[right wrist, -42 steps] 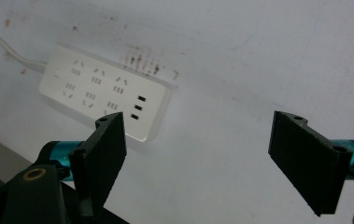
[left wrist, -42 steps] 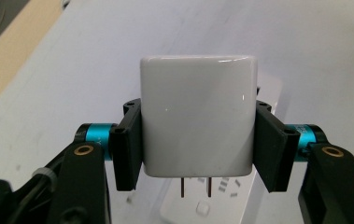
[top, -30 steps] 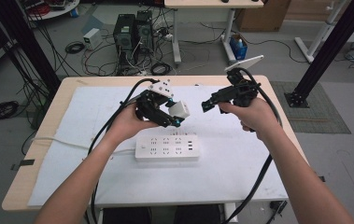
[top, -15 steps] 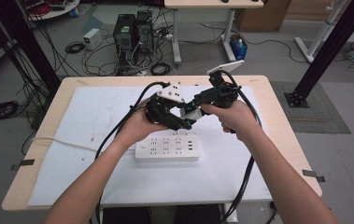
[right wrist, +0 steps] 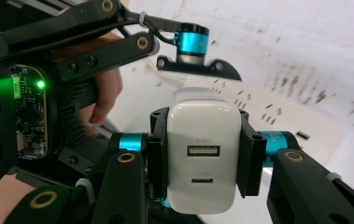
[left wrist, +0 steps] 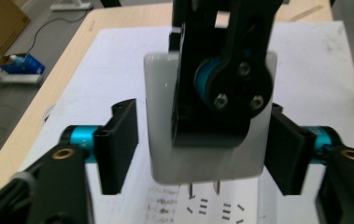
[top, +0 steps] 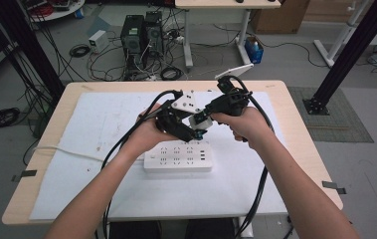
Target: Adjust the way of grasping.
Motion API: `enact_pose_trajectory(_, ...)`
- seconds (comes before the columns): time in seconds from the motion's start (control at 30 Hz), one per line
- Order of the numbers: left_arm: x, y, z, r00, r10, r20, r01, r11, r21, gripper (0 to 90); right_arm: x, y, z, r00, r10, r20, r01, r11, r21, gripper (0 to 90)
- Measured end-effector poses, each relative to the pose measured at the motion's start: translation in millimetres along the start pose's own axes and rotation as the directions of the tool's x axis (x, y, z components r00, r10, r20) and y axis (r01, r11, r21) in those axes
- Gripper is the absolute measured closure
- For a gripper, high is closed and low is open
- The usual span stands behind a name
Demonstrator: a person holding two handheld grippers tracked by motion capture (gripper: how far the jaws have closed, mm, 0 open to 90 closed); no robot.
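A white charger held above a power strip, between two hand-held grippers.

The charger [right wrist: 203, 156], long axis upright, is clamped at its sides by the right gripper [right wrist: 203, 161]; its port face looks toward that gripper's camera, and its two prongs [left wrist: 204, 189] point down toward the power strip [top: 177, 157]. The left gripper [left wrist: 202, 151] stands wide apart, one jaw on each side of the charger with gaps. They meet over a white mat [top: 101, 149] on a wooden table [top: 303, 129]. Computer towers [top: 139, 35] and cables lie on the floor at 12 o'clock.
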State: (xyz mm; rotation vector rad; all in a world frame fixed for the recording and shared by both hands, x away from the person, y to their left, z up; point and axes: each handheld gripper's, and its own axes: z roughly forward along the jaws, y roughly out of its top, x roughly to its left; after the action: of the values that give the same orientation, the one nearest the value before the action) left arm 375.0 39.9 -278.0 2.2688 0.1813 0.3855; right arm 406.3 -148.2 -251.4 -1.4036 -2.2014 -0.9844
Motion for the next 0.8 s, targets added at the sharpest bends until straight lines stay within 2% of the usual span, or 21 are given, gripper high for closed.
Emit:
enact_pose_trajectory(0.1,-0.1,-5.1,-2.0,0.9998,-0.019,0.001,0.019,0.9986,0.049,27.4,3.9,1.2,-4.1,0.9979,-0.046,0.047,0.045,0.999,0.005,62.4)
enact_pose_trajectory(0.17,2.0,-9.7,-6.2,0.9996,-0.028,-0.002,0.028,0.9950,0.096,22.7,5.1,3.1,-8.7,0.9941,-0.073,0.080,0.072,0.997,0.014,62.4)
enact_pose_trajectory(0.23,5.9,-16.0,-11.6,0.9986,-0.052,-0.009,0.053,0.9878,0.147,21.3,8.1,4.6,-13.9,0.9821,-0.109,0.154,0.106,0.994,0.025,62.3)
enact_pose_trajectory(0.27,8.7,-19.7,-14.9,0.9980,-0.061,-0.017,0.063,0.9824,0.176,21.0,9.2,5.1,-16.1,0.9734,-0.130,0.189,0.125,0.991,0.038,62.3)
enact_pose_trajectory(0.3,12.3,-23.8,-18.1,0.9963,-0.083,-0.022,0.086,0.9743,0.208,20.8,11.4,5.2,-17.9,0.9578,-0.154,0.242,0.148,0.988,0.045,62.3)
enact_pose_trajectory(0.33,16.3,-28.1,-21.7,0.9945,-0.100,-0.030,0.104,0.9637,0.246,18.8,10.9,5.4,-19.6,0.9498,-0.169,0.263,0.156,0.985,0.070,62.3)
enact_pose_trajectory(0.37,19.0,-33.0,-24.2,0.9895,-0.138,-0.043,0.145,0.9530,0.266,17.4,11.0,5.2,-21.2,0.9415,-0.177,0.287,0.162,0.984,0.074,62.3)
enact_pose_trajectory(0.4,22.7,-37.4,-27.9,0.9875,-0.145,-0.061,0.157,0.9379,0.309,17.4,11.0,4.7,-22.9,0.9273,-0.195,0.320,0.177,0.981,0.084,62.3)
enact_pose_trajectory(0.47,28.5,-46.6,-35.1,0.9796,-0.159,-0.123,0.194,0.9076,0.372,17.4,8.9,3.9,-25.6,0.9110,-0.209,0.356,0.181,0.977,0.109,62.3)
enact_pose_trajectory(0.5,32.0,-51.8,-38.6,0.9738,-0.185,-0.132,0.223,0.8900,0.398,17.4,7.4,3.3,-26.9,0.9030,-0.215,0.372,0.184,0.976,0.118,62.3)
enact_pose_trajectory(0.53,35.4,-57.0,-42.1,0.9688,-0.209,-0.133,0.246,0.8724,0.422,17.3,5.2,2.6,-28.6,0.9005,-0.216,0.377,0.183,0.976,0.120,62.3)
enact_pose_trajectory(0.57,38.6,-61.3,-45.9,0.9671,-0.211,-0.142,0.253,0.8521,0.458,16.9,3.7,1.8,-30.2,0.8944,-0.222,0.388,0.186,0.974,0.129,62.3)
enact_pose_trajectory(0.6,40.7,-66.1,-48.3,0.9604,-0.226,-0.163,0.277,0.8339,0.477,16.9,2.5,0.9,-31.3,0.8828,-0.231,0.409,0.192,0.972,0.135,62.3)
enact_pose_trajectory(0.63,43.4,-71.1,-50.5,0.9536,-0.243,-0.177,0.300,0.8119,0.501,17.0,2.0,0.2,-32.1,0.8676,-0.241,0.435,0.195,0.970,0.148,62.3)
enact_pose_trajectory(0.67,43.4,-71.1,-50.5,0.9536,-0.243,-0.177,0.300,0.8119,0.501,16.9,2.0,0.2,-32.1,0.8676,-0.241,0.435,0.195,0.970,0.148,62.3)
enact_pose_trajectory(0.7,47.9,-78.9,-53.2,0.9435,-0.270,-0.193,0.331,0.7766,0.536,16.9,0.5,0.0,-32.1,0.8549,-0.260,0.449,0.203,0.964,0.171,62.3)
enact_pose_trajectory(0.73,49.4,-82.9,-54.4,0.9379,-0.276,-0.211,0.347,0.7609,0.548,16.9,-0.1,-0.7,-32.7,0.8404,-0.275,0.467,0.208,0.959,0.192,62.3)
enact_pose_trajectory(0.77,51.7,-87.7,-55.4,0.9280,-0.294,-0.229,0.373,0.7380,0.563,16.9,0.0,-1.0,-32.9,0.8370,-0.288,0.465,0.216,0.955,0.202,62.3)
enact_pose_trajectory(0.8,53.0,-90.4,-56.1,0.9234,-0.305,-0.233,0.384,0.7274,0.569,16.9,1.2,-1.3,-33.5,0.8343,-0.299,0.463,0.225,0.952,0.209,62.3)
